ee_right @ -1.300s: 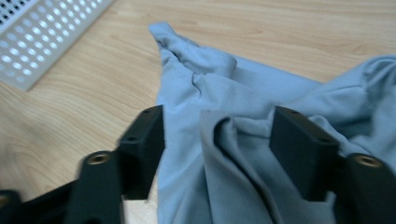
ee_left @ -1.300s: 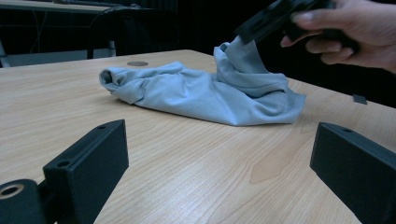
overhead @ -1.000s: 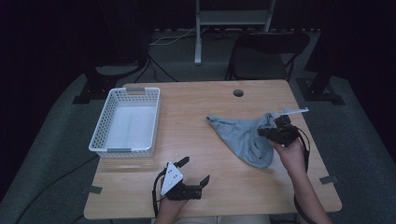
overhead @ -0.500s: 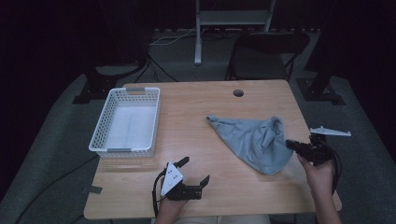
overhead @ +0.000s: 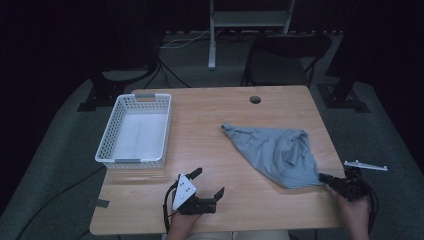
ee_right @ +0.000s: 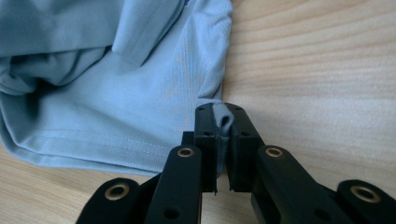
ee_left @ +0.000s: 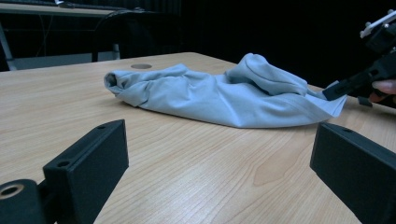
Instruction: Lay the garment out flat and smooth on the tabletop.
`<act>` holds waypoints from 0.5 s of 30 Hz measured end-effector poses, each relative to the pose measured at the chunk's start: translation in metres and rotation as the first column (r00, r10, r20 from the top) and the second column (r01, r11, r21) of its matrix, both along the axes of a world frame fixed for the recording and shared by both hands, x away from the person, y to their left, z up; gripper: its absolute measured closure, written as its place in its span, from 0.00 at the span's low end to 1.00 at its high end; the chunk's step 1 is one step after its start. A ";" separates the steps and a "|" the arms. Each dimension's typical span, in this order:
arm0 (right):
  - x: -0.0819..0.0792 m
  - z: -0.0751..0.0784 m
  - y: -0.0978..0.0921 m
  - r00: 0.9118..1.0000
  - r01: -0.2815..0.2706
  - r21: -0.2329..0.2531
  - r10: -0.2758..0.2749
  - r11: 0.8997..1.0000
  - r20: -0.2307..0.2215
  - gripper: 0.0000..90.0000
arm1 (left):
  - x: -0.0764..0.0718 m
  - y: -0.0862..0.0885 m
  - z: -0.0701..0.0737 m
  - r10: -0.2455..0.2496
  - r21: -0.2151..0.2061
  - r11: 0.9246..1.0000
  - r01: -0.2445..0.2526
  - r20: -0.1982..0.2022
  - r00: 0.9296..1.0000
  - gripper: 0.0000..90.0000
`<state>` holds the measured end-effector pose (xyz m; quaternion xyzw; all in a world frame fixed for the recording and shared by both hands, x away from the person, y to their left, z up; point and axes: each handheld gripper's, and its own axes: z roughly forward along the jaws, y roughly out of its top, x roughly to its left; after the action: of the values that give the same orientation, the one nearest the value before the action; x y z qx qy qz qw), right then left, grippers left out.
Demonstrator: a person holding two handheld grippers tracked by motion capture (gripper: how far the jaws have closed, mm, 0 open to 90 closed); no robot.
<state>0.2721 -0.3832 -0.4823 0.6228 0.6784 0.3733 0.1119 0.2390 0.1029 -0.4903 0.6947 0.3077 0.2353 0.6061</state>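
A light blue-grey cloth (overhead: 277, 152) lies crumpled on the right half of the wooden table (overhead: 210, 125), narrowing to a point toward the middle. My right gripper (overhead: 325, 178) sits at the table's near right edge, shut on the cloth's near corner; in the right gripper view a fold of the cloth (ee_right: 140, 84) is pinched between the jaws of the right gripper (ee_right: 223, 120). My left gripper (overhead: 208, 182) rests open near the front edge, left of the cloth, with nothing between its jaws. The left gripper view shows the cloth (ee_left: 210, 93) ahead and the right gripper (ee_left: 334, 91) at its far end.
A white plastic basket (overhead: 135, 131) stands at the table's left, empty. A round cable hole (overhead: 255, 99) is near the far edge. A dark chair (overhead: 285, 55) and a stand (overhead: 212, 35) are behind the table. Bare wood lies between basket and cloth.
The right gripper has pulled back toward the near right corner with the cloth's corner in its jaws, spreading the cloth out. The left gripper has stayed put.
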 end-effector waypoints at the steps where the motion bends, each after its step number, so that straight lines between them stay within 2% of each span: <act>1: 0.000 -0.001 0.000 1.000 -0.004 -0.001 0.004 1.000 -0.002 0.93 | 0.000 0.000 0.000 0.001 0.001 1.000 -0.001 -0.001 1.000 0.06; 4: -0.001 0.001 0.000 1.000 0.001 -0.001 -0.001 1.000 0.006 0.85 | 0.000 0.000 0.000 0.000 0.001 1.000 0.000 -0.002 1.000 0.06; 5: -0.002 0.004 -0.001 1.000 0.011 0.001 -0.011 1.000 0.018 0.79 | 0.000 0.000 0.000 0.001 0.001 1.000 -0.001 -0.002 1.000 0.06; 9: 0.001 0.025 -0.008 0.995 0.051 0.037 -0.054 0.998 0.084 0.64 | 0.000 0.000 0.000 0.001 0.002 1.000 -0.001 -0.002 1.000 0.06; 12: 0.011 0.043 -0.004 0.992 0.031 0.079 -0.040 0.996 0.123 0.57 | 0.000 0.000 0.000 0.001 0.001 1.000 -0.001 -0.003 1.000 0.06; 13: 0.017 0.050 0.001 0.992 -0.001 0.104 -0.012 0.995 0.124 0.55 | 0.000 0.000 0.000 0.001 0.001 1.000 -0.001 -0.003 1.000 0.06; 15: 0.025 0.057 0.011 0.990 -0.033 0.120 0.015 0.992 0.143 0.53 | 0.000 0.000 0.000 0.001 0.001 1.000 -0.001 -0.002 1.000 0.06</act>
<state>0.2973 -0.3721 -0.4249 0.5921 0.6520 0.4589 0.1170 0.2393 0.1028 -0.4902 0.6952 0.3087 0.2350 0.6052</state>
